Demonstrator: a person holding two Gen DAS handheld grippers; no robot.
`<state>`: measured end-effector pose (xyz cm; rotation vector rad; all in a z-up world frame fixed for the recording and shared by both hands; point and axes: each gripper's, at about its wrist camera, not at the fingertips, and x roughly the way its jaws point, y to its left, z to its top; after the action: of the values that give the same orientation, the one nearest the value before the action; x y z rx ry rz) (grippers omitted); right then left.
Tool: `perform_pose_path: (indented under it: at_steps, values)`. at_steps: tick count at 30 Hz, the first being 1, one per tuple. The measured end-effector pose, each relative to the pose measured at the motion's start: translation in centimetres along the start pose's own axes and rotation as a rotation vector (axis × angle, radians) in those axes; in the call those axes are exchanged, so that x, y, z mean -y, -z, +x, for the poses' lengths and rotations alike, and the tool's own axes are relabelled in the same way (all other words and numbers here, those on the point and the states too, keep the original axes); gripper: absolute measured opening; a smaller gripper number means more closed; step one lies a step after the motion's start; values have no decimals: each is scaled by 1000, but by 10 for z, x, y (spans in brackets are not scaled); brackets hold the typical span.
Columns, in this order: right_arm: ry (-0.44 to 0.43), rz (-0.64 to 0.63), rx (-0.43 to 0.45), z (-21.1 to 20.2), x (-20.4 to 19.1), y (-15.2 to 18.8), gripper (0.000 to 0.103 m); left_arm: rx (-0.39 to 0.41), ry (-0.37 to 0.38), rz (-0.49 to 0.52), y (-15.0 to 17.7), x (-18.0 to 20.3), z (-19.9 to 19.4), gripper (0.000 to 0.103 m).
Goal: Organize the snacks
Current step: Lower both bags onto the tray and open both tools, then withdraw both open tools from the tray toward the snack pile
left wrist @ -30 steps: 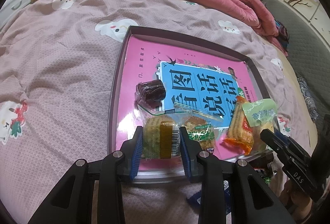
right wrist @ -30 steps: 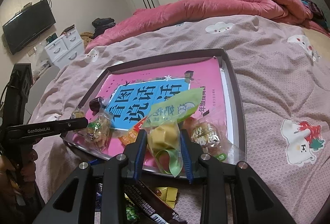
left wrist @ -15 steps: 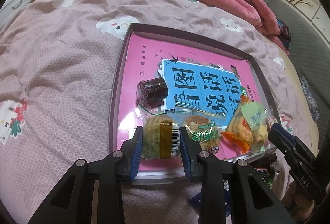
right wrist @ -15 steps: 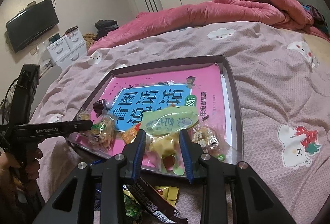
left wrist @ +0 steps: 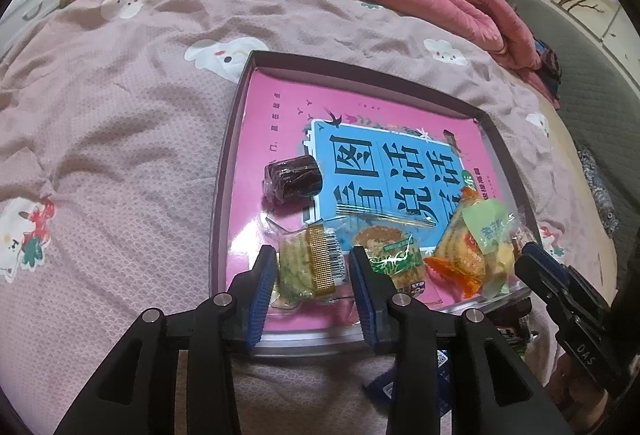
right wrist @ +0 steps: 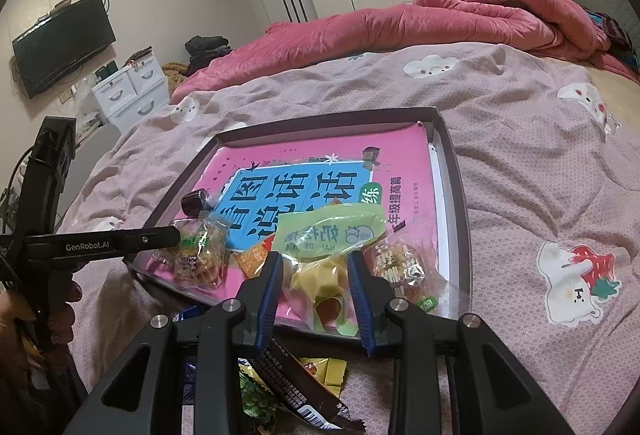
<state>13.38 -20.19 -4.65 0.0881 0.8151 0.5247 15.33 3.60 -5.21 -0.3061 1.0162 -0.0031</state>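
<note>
1. Snacks sit gathered along the near edge of the shallow dark-rimmed cardboard tray (left wrist: 222, 171), which lies on the pink patterned bedsheet (left wrist: 120, 139) with a pink and blue book cover (left wrist: 384, 171) lining its floor; we take that tray as our landmark.

2. We have our left gripper (left wrist: 314, 275) at the tray's near rim, and its jaws are opening right now. Between the blue pads lies a clear-wrapped pale green biscuit with a gold band (left wrist: 308, 267); the left pad looks just clear of the wrapper, and we cannot tell whether the right pad touches it.

3. Our right gripper (right wrist: 314, 281) is closed part-way on a clear packet of yellow candy with a green paper top (right wrist: 320, 275), both pads pressing its sides. The packet sits over the tray's near rim, its green flap (right wrist: 332, 235) spreading toward the tray's middle.

4. Just beyond the left gripper, toward the tray's middle, a dark brown wrapped sweet (left wrist: 292, 179) lies on the book cover.

5. Beside the biscuit, along the tray's near edge, we see a green-labelled round cookie packet (left wrist: 390, 255), then an orange wafer packet (left wrist: 456, 259).

6. On the right side of the tray's near edge, a clear packet of golden crisp pieces (right wrist: 400, 267) rests just beside the right gripper.

7. Outside the tray, on the sheet just in front of its near rim, more wrappers lie under our right gripper: a long dark brown bar wrapper (right wrist: 296, 387), a small yellow one (right wrist: 328, 371) and a green one (right wrist: 256, 399).
</note>
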Motion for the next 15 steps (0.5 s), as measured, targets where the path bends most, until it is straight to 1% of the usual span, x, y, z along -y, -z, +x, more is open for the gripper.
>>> perform_pose_path:
  at_steps: [3,5,10,13,15]
  values:
    - [1,0,1,0,0,0,34,0,2,1,0,1,-1,42]
    - [3,0,2,0,0,0,34,1,0,1,1,1,-2,47]
    - [9,-2,8,-2,1,0,36,6,0,0,2,1,-6,48]
    - [11,-1,13,-4,1,-1,41,13,-7,3,2,1,-10,54]
    - [15,-2,16,-5,1,-2,42,19,-11,5,2,2,-12,57]
